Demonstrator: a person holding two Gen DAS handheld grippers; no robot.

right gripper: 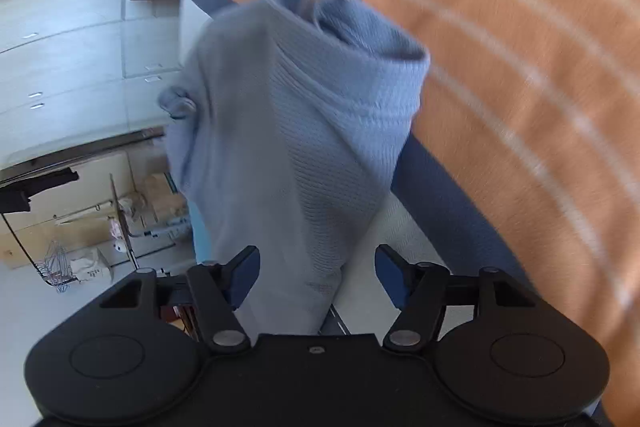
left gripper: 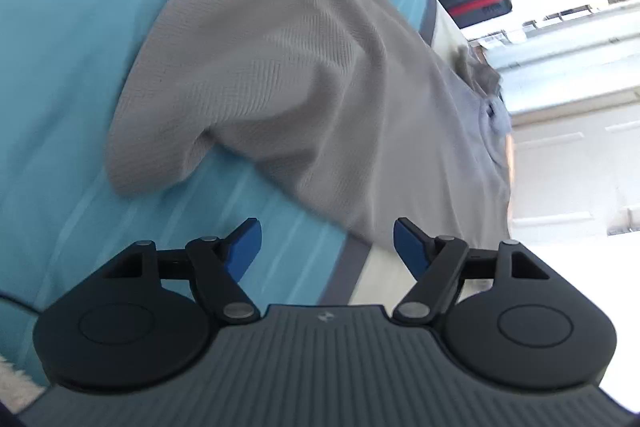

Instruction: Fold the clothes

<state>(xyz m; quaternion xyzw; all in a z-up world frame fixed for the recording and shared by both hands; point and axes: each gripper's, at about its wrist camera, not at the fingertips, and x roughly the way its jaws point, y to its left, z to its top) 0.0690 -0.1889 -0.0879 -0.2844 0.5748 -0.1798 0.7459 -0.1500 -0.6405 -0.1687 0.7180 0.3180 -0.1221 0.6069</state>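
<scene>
Across the left wrist view, a light blue striped bedsheet point(left gripper: 60, 67) is seen covering the bed, and a grey waffle-knit garment point(left gripper: 280, 67) is spread over it, one rounded lobe lying flat on the sheet while the rest trails toward the bed's edge and hangs over it. The left tongs point(left gripper: 327, 247) are held wide, with nothing between the blue pads point(left gripper: 244, 251); the cloth's near edge lies just beyond them, untouched.

Further right, in the right wrist view, the same grey waffle-knit garment point(right gripper: 304, 131) is seen bunched and rolled at its top, draping down toward the right tongs point(right gripper: 317, 277). These too are spread wide; cloth passes between the pads point(right gripper: 390, 277) but is not pressed by them. An orange striped cover point(right gripper: 520, 67) fills the right of that view.

The garment is judged unfolded and not yet laid out. For the step in hand, it is advised that two matching corners or the hem ends be taken, one per tongs, in a single layer only. The hanging portion should be drawn fully onto the bed and flattened before any fold is made, since the rolled bunch would otherwise be trapped inside.
</scene>
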